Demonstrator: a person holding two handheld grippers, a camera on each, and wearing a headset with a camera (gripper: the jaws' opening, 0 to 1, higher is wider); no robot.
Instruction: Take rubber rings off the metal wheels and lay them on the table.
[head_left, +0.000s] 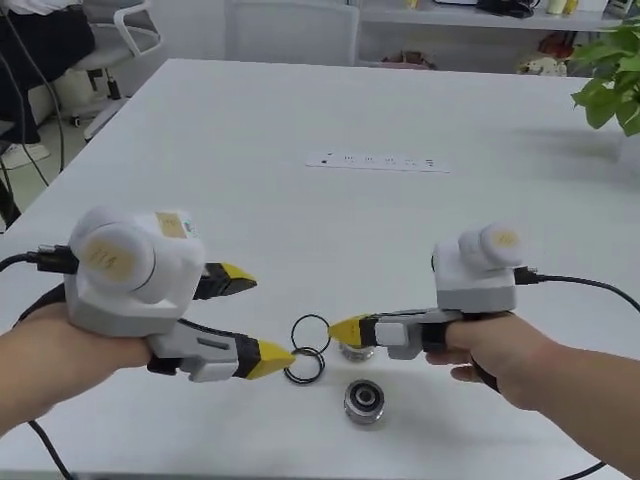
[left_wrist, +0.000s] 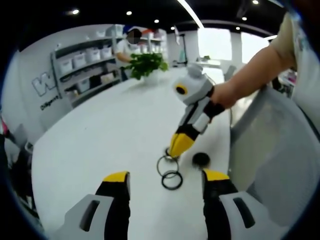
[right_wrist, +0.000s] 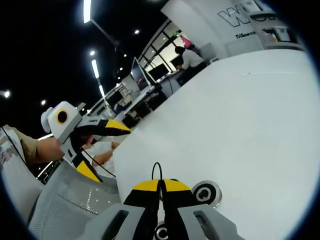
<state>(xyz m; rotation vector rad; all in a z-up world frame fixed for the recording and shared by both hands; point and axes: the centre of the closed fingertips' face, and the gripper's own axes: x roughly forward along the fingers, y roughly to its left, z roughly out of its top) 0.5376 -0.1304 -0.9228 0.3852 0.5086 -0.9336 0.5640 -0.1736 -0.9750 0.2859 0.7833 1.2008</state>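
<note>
Two thin rubber rings (head_left: 310, 350) lie beside round metal wheels (head_left: 364, 399).

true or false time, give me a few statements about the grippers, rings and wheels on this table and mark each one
1. The left hand-held gripper is open. True.
2. The right hand-held gripper has its jaws spread wide. False: they are shut, and seem to pinch the edge of the thin rubber ring.
3. A metal wheel sits on the table, nearer the person than the rings. True.
4. The power strip lies right beside that wheel. False: it lies much farther up the table.
</note>
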